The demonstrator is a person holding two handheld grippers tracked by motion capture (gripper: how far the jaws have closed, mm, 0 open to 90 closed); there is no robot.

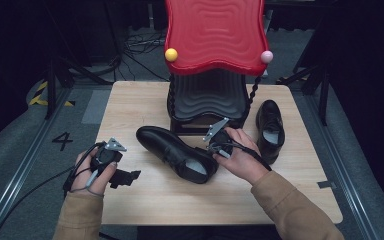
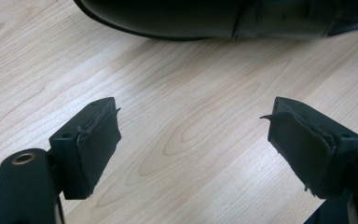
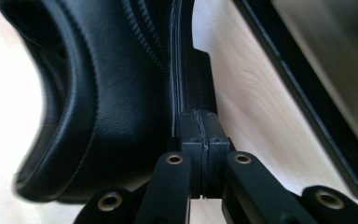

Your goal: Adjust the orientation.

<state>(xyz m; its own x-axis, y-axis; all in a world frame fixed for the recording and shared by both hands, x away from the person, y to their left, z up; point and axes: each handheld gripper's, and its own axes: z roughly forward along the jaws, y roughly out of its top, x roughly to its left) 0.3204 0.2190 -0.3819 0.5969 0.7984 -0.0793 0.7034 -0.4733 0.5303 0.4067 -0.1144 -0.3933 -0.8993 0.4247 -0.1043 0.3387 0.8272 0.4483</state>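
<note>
Work in hand: the person is handling a pair of black leather shoes beside a small shoe rack, most likely putting them onto it
Near shoe [image 1: 177, 152]: lying on the tabletop [image 1: 145, 200] just in front of the rack, toe pointing to the far left, heel toward the right hand
Second shoe [image 1: 270, 127]: standing on the tabletop to the right of the rack, apart from both hands
Right hand-held gripper [image 3: 204, 140]: jaws pressed fully together, tips sitting at the heel of the near shoe, along the back seam; whether a thin edge of leather is being pinched between the pads I cannot tell
Left hand-held gripper [image 2: 193, 140]: jaws standing wide, nothing between them, hovering over bare wood just short of the near shoe's sole edge
Done so far: judging by how things lie, neither shoe is sitting on the rack yet
Left to do: I judge that a firm hold on the near shoe is wanted, then lifting it onto a shelf, then the same for the second shoe
Rack [image 1: 207, 100]: black wavy shelf low down, red wavy shelf [image 1: 215, 32] on top with a yellow knob and a pink knob at its front corners
Surface: pale wood-grain tabletop, bare around the shoes
Room: dark, grey floor with a painted "4", cables trailing behind, black stands at both sides
</note>
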